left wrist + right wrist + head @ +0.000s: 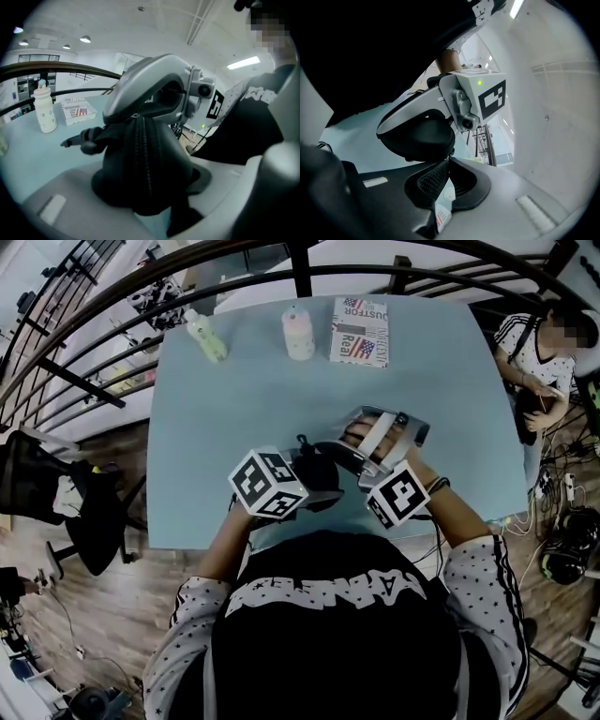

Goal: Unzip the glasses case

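1. Pinched almost flat, the right claw [447,164] had its tips meeting on what looked like the zip pull [136,115], at the top end of the glasses case [140,168].
2. The left claw [154,187] was clamped across the case's body. The zip track [139,150] faced its camera and ran straight up to the pull.
3. The case hung between the two claws over the near edge of the bench [281,399]. Whether it touched the bench could not be told.
4. The zip looked closed along all the track that showed, so the step in hand was judged to be the first tug on the pull.
5. Doing it well probably meant drawing the pull along the line of the track and following its curve round the case's end, not hauling it outward.
6. The left claw needed to hold firm as the counter-force. Squeezing across the seam might pinch the teeth and make the slider bind.
7. The pull was small, so slipping from the tips seemed the main risk. A short black strap [83,137] jutted from the case just beside it and could have been caught instead.
8. Two bottles [298,332] and a box [359,331] stood well apart at the far edge.
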`<state>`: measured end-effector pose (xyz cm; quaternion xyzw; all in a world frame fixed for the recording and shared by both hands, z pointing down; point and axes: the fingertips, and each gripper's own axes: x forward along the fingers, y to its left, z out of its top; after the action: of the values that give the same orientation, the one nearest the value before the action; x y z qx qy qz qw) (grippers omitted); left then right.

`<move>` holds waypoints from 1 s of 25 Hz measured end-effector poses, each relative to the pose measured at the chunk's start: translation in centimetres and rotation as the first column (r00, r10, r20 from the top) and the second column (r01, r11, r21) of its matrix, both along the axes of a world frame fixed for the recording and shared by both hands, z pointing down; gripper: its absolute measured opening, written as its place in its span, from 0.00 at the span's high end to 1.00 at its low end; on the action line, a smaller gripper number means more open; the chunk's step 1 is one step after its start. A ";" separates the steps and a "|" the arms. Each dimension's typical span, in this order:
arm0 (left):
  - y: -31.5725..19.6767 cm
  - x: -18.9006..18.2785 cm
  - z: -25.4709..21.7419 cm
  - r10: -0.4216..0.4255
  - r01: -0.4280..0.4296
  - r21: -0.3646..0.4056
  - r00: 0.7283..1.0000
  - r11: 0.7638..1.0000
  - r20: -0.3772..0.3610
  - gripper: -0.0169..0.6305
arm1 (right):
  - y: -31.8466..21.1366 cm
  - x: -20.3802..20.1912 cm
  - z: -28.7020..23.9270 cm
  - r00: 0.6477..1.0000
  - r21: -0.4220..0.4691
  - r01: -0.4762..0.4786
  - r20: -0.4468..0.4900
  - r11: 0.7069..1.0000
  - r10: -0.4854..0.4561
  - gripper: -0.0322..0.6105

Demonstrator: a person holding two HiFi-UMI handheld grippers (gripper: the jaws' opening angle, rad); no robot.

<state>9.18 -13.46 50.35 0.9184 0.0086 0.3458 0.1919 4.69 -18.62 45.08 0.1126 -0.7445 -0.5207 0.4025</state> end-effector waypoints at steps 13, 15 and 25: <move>1.1 0.6 0.9 0.000 0.000 -0.024 1.000 1.000 0.018 0.97 | 0.8 0.3 0.3 0.999 0.045 -0.022 -0.026 0.999 0.024 0.93; 1.3 0.5 0.9 -0.007 0.007 -0.022 1.000 1.000 0.008 0.97 | 0.9 0.3 0.3 0.999 0.030 -0.037 0.004 0.999 0.037 0.92; 0.1 0.7 -1.7 -0.123 0.124 -0.001 0.984 0.992 -0.132 0.97 | -0.7 1.5 -3.6 0.886 -0.202 -0.173 0.396 0.964 0.242 0.93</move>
<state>9.90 -13.37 48.62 0.9387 -0.0371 0.2718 0.2086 6.14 -19.32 41.47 0.2674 -0.8362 -0.3767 0.2956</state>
